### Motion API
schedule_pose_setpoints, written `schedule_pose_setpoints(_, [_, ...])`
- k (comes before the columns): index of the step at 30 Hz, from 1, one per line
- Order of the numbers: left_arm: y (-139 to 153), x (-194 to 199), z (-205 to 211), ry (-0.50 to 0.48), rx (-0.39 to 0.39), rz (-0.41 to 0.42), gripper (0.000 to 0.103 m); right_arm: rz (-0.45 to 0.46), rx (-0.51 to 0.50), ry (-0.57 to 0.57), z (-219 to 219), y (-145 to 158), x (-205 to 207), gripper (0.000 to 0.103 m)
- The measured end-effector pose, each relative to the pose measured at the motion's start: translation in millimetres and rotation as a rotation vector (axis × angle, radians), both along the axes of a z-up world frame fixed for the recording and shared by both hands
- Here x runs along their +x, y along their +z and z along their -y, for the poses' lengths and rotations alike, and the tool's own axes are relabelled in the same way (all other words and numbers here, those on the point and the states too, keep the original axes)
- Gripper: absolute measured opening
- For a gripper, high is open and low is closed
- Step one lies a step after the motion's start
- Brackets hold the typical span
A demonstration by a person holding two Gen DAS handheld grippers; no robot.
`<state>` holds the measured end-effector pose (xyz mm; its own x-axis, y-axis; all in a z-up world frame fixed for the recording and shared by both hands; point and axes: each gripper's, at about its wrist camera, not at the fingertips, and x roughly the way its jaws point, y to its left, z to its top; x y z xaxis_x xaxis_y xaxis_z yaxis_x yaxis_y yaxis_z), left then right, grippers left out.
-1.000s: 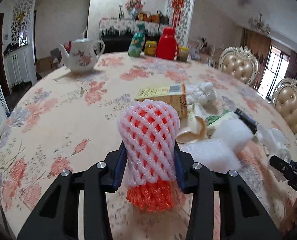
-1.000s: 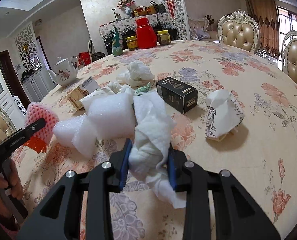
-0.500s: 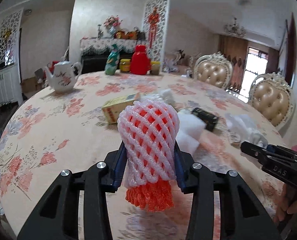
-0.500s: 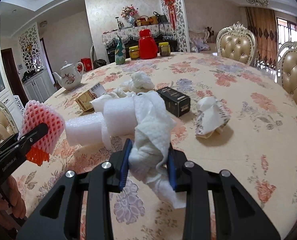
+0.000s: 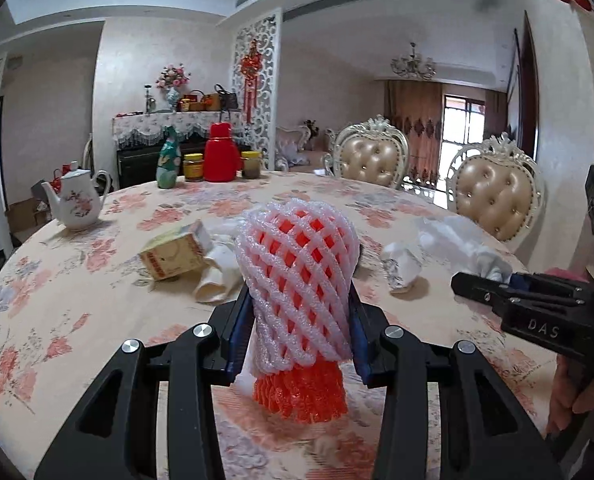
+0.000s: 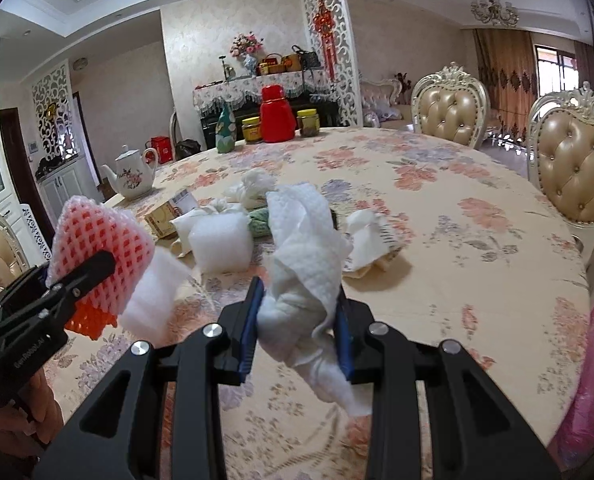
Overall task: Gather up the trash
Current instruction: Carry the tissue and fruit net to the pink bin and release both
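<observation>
Through the left wrist camera I see my left claw [image 5: 297, 332] closed on a pink and white foam fruit net with an orange foam net inside it [image 5: 297, 276]; its blue pads press on both sides, and the orange end hangs out below the fingers, above the round bench with a floral cloth [image 5: 77, 280]. Behind the net lie a small yellow cardboard box [image 5: 173, 256] and crumpled cream paper [image 5: 219, 276]. A white teapot with a flower pattern [image 5: 75, 202] stands at the far left of the bench. At the right edge my right claw [image 5: 493, 282] shows side-on, gripping a crumpled white paper towel [image 5: 465, 244].

Through the right wrist camera I see the right claw [image 6: 297, 326] clamped tight on that crumpled white paper towel [image 6: 305, 256], which rises above the pads and trails below them, clear of the bench [image 6: 437, 208]. To the left my left claw [image 6: 71, 278] holds the foam fruit net [image 6: 97, 240] in the air. Past the towel, a white foam wrap bundle [image 6: 219, 242] and a crumpled patterned paper cup [image 6: 367, 238] lie on the cloth. A pink plastic bag [image 6: 593, 368] sits at the right edge.
</observation>
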<state>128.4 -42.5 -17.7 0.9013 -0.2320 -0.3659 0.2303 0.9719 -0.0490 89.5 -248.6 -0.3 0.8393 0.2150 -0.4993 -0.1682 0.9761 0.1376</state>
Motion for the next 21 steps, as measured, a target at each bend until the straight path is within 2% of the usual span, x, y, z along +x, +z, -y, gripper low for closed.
schedule_pose_setpoints(10, [-6, 6, 56, -0.131, 0.041, -0.022, 0.04, 0.033, -0.004, -0.085, 38, -1, -29, 0.032])
schedule_pose_setpoints(14, [-7, 10, 81, -0.187, 0.047, -0.03, 0.04, 0.048, -0.005, -0.157, 67, 1, -44, 0.032])
schedule_pose_setpoints(21, [-8, 18, 135, -0.337, 0.055, -0.052, 0.04, 0.046, 0.012, -0.285, 119, -2, -72, 0.032])
